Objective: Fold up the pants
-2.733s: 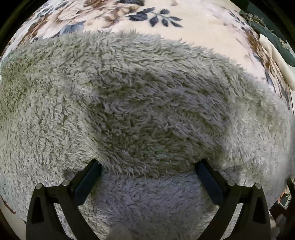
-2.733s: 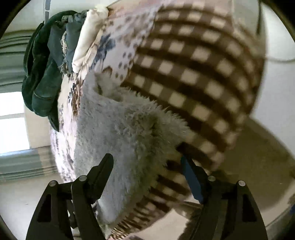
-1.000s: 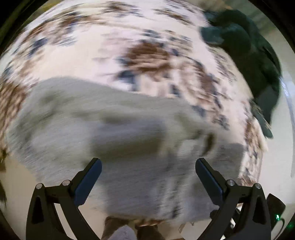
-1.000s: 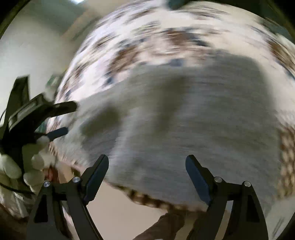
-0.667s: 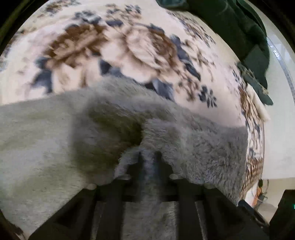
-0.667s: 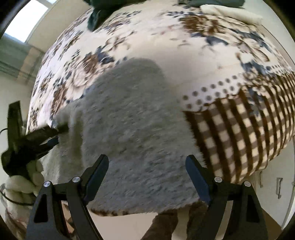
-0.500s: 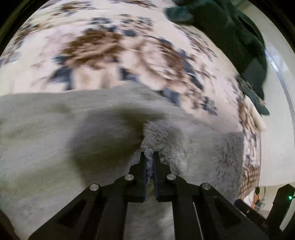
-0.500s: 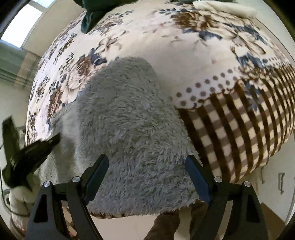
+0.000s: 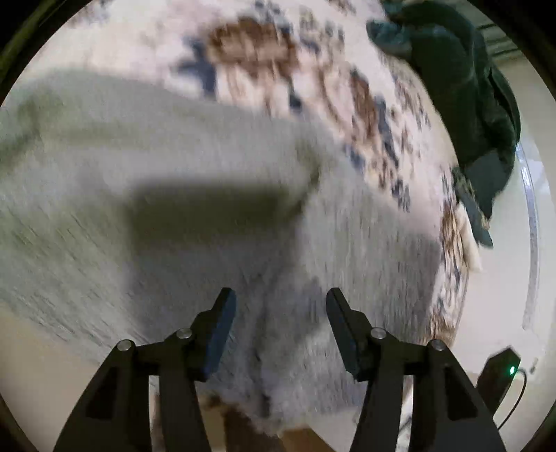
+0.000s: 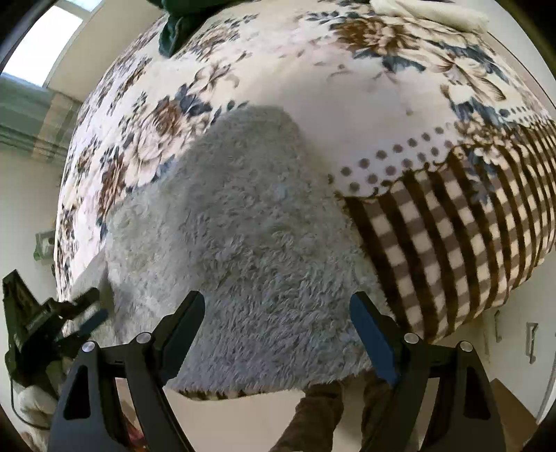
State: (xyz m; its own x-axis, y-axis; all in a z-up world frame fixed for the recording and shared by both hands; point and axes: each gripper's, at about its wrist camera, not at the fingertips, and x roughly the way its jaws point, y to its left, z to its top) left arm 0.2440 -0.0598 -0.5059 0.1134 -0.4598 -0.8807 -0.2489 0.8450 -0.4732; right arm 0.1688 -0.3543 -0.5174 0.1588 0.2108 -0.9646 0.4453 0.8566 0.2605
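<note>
The fluffy grey pants (image 10: 243, 243) lie folded on the floral bed blanket (image 10: 347, 80), near the bed's front edge. In the blurred left wrist view the pants (image 9: 208, 208) fill the middle. My left gripper (image 9: 279, 323) is open just above the pants' near edge and holds nothing. It also shows at the lower left of the right wrist view (image 10: 87, 313). My right gripper (image 10: 274, 327) is wide open and empty, hovering over the pants' front edge.
Dark green clothes (image 9: 462, 87) are piled at the far end of the bed, with a cream garment (image 10: 431, 14) beside them. The blanket's brown checked border (image 10: 451, 236) hangs over the bed's side. The floor (image 10: 243, 417) lies below the front edge.
My left gripper was shut on a fold of the pants half a second ago; it has let go and opened. The right gripper stays open over the pants.
</note>
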